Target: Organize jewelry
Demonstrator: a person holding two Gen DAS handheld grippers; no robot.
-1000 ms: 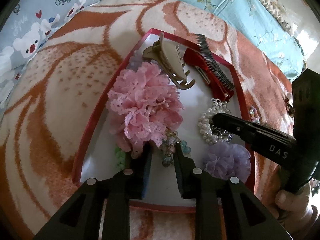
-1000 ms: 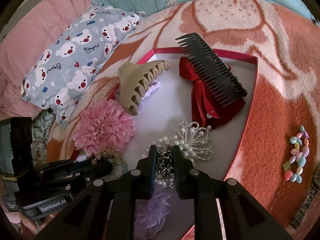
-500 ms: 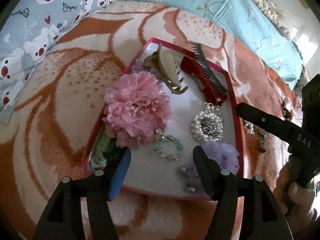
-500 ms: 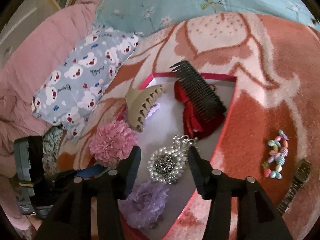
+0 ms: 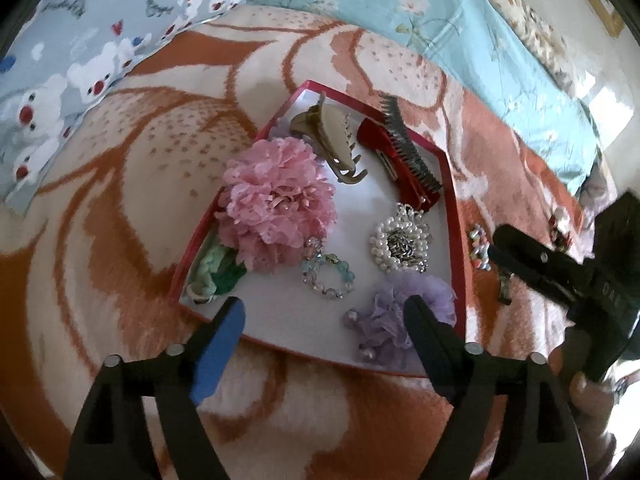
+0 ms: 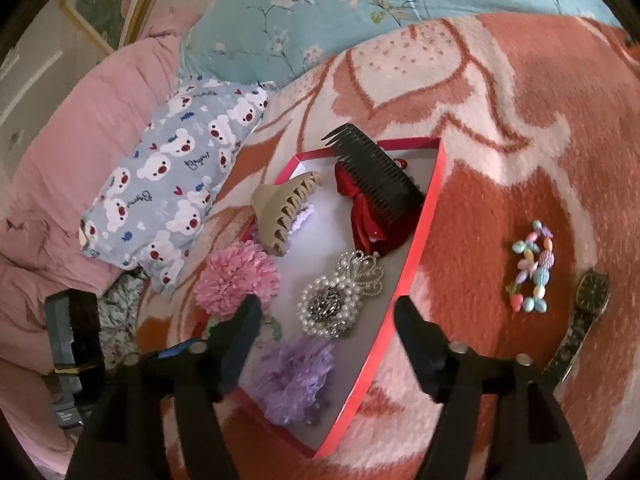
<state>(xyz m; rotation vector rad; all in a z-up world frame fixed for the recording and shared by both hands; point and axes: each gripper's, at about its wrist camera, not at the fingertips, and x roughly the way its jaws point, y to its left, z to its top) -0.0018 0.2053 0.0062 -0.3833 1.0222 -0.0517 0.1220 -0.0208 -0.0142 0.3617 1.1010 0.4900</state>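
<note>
Pastel bracelet [image 6: 531, 266] and watch [image 6: 588, 300] lie on the blanket, right of the red tray [image 6: 416, 248]. Right gripper [image 6: 328, 326] is nearer; both it and left gripper [image 5: 324, 320] are wide apart, empty

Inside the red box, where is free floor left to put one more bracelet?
In the red box, bare floor lies between the tan claw clip, pink flower and pearl brooch, and along the near wall by the clear bead bracelet. The left side is crowded.

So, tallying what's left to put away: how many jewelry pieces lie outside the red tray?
2, both on the blanket right of the red tray: a pastel bead bracelet and, beyond it, a wristwatch. Others may be hidden.
</note>
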